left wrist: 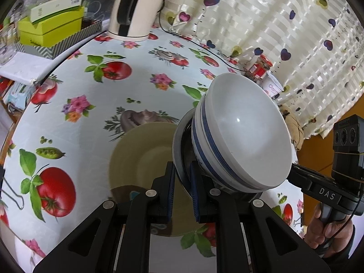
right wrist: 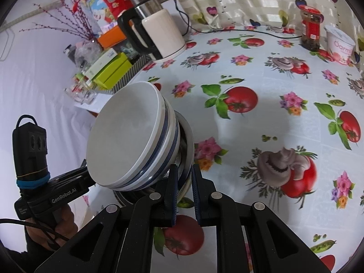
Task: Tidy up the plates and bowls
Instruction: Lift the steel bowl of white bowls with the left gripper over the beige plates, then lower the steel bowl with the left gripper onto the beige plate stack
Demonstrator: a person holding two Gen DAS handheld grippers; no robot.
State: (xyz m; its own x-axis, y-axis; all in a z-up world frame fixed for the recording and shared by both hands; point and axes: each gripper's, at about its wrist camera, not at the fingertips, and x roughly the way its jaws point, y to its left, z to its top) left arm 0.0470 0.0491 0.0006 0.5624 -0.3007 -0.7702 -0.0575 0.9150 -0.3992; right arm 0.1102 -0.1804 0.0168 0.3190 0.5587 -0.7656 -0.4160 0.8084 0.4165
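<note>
Two stacked white bowls with blue stripes (left wrist: 250, 132) (right wrist: 127, 136) nest in a steel bowl (left wrist: 178, 141) (right wrist: 188, 136). The whole stack hangs tilted above the table. My left gripper (left wrist: 183, 186) is shut on the steel rim from one side. From the opposite side my right gripper (right wrist: 184, 191) is shut on the same rim. A beige plate (left wrist: 136, 159) lies flat on the tablecloth under the left gripper, with its near part hidden by the fingers. In each view a hand holds the other gripper's handle, its fingertips hidden behind the bowls.
A white electric kettle (left wrist: 134, 11) (right wrist: 159, 29) stands at the back with its cable along the curtain. Green boxes (left wrist: 52, 25) crowd the left edge. A red-lidded jar (right wrist: 310, 30) and a yogurt cup (right wrist: 340, 45) stand by the curtain. A binder clip (left wrist: 13, 195) lies left.
</note>
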